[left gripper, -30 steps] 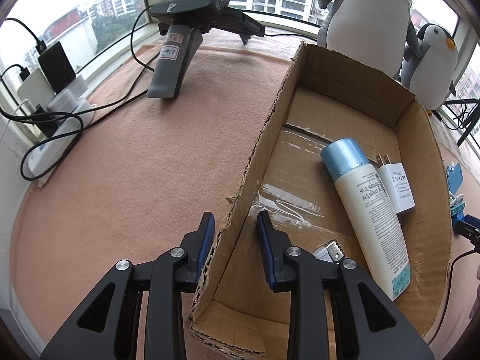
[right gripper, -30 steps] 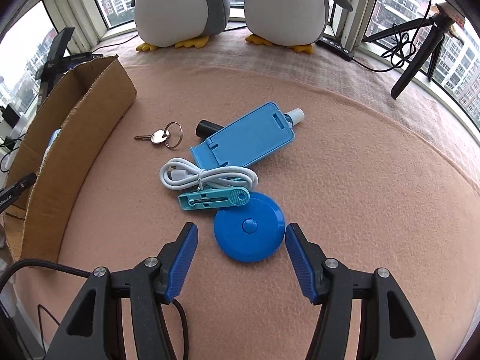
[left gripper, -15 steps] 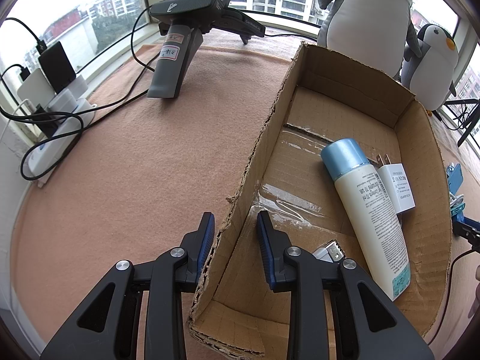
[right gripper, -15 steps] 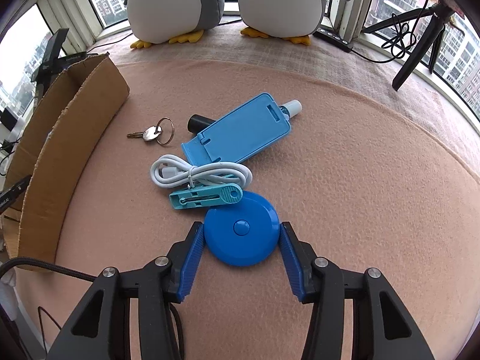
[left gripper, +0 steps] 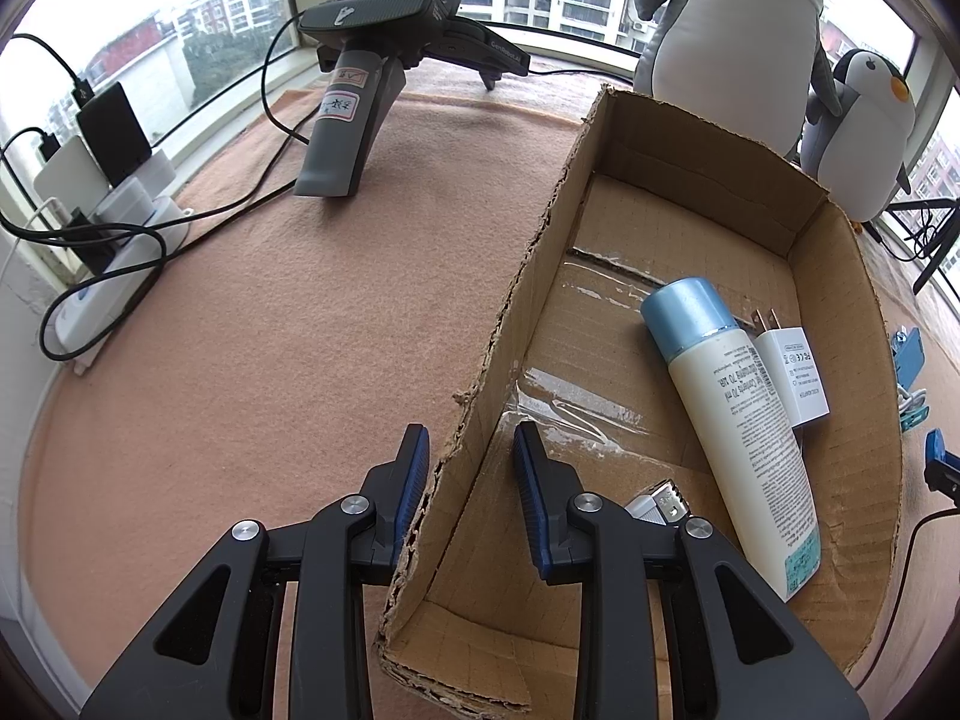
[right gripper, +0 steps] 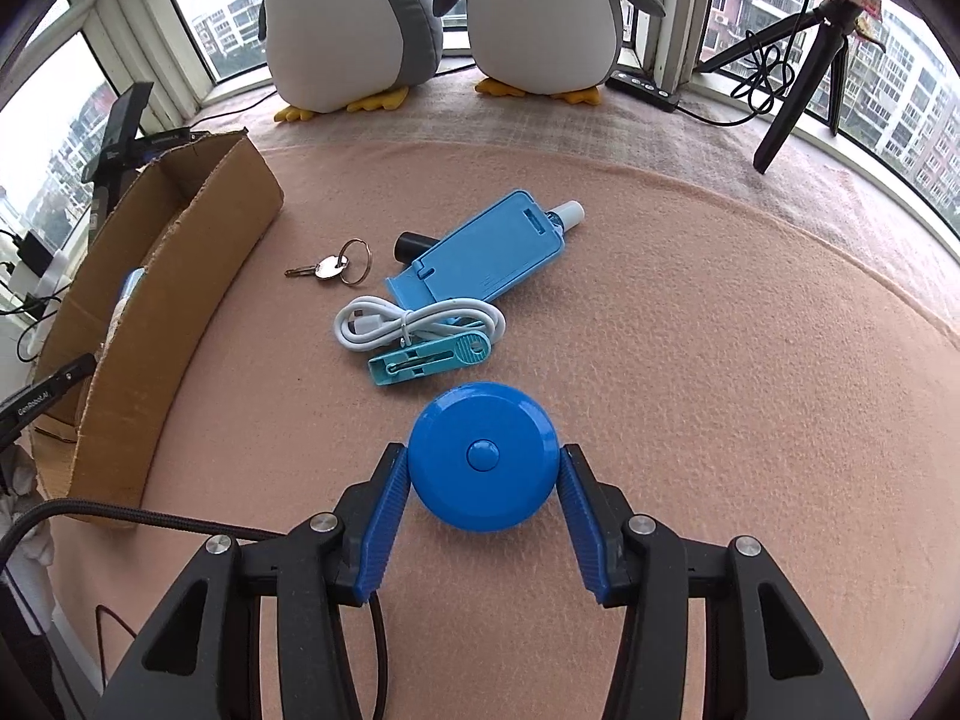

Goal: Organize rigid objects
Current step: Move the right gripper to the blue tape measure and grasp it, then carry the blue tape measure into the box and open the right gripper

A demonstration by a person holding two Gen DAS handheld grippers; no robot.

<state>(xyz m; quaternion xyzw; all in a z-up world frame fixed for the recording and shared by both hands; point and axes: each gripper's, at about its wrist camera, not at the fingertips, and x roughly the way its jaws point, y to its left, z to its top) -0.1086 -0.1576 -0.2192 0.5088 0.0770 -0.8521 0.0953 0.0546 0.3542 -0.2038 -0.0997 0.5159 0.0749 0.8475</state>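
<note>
Your right hand-held gripper [right gripper: 483,480] straddles the round blue tape measure [right gripper: 482,456] on the pink surface [right gripper: 720,390], its pads at the disc's edges; whether they are clamped, I cannot tell. Your left hand-held gripper [left gripper: 470,459] is released, straddling the cardboard box [left gripper: 522,276] wall.

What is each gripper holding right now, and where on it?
The right gripper brackets the blue round case at its opposite side edges. The left gripper straddles the cardboard box's near-left wall; whether either is clamped cannot be told.
</note>
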